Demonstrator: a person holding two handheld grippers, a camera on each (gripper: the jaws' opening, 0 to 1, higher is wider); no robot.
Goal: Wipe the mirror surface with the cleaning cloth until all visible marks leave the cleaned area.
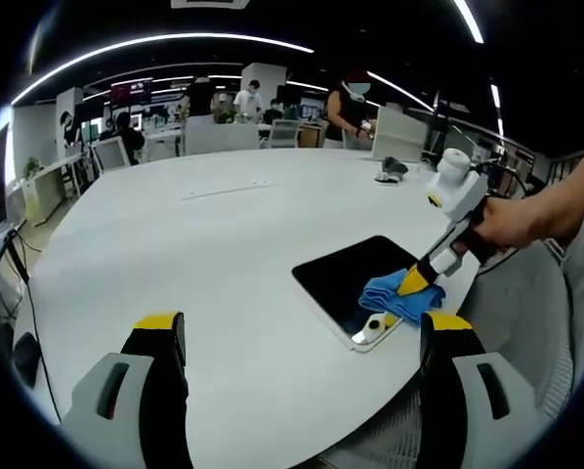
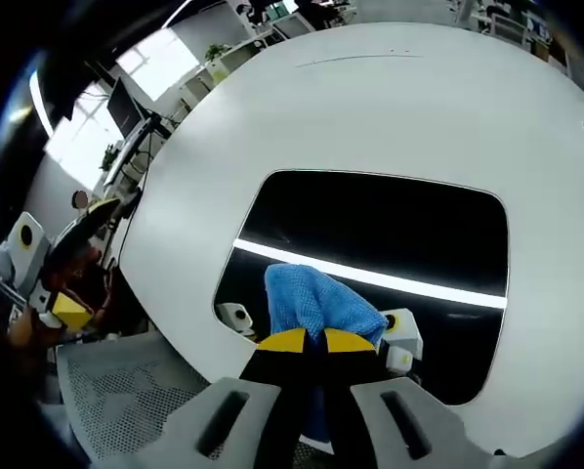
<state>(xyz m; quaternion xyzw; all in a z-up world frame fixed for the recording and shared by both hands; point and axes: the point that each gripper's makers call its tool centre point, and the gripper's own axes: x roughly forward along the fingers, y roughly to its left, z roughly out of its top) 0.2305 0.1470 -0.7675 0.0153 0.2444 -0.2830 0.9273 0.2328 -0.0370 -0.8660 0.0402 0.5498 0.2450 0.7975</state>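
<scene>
Mirror: the mirror [image 2: 370,254] lies flat on the white table [image 1: 214,254], near the edge closest to the person, its dark glass reflecting a bright ceiling light strip.
Cloth: the blue cloth [image 2: 316,303] sits bunched on the near edge of the glass; in the left gripper view it shows as a blue wad [image 1: 399,293] at the mirror's [image 1: 355,278] near corner.
Right gripper: the right gripper [image 2: 306,341] has its yellow-tipped jaws pinched together on the cloth, pressing it down onto the glass; from the other side it [image 1: 421,283] comes in held by a hand [image 1: 502,223].
Left gripper: the left gripper [image 1: 302,337] hovers off to the side over bare table, jaws wide apart, holding nothing.
Marks: I cannot make out any smudges on the glass from here; the reflection hides them.
Step in hand: wiping, by my reading, with most of the glass not yet covered.
Doing it well: keep the cloth flat and pressed, sweep in overlapping passes towards the far edge, and keep the grip firm so the wad does not slip out.
Risk: the mirror may slide on the smooth table; the free gripper could steady its rim.
</scene>
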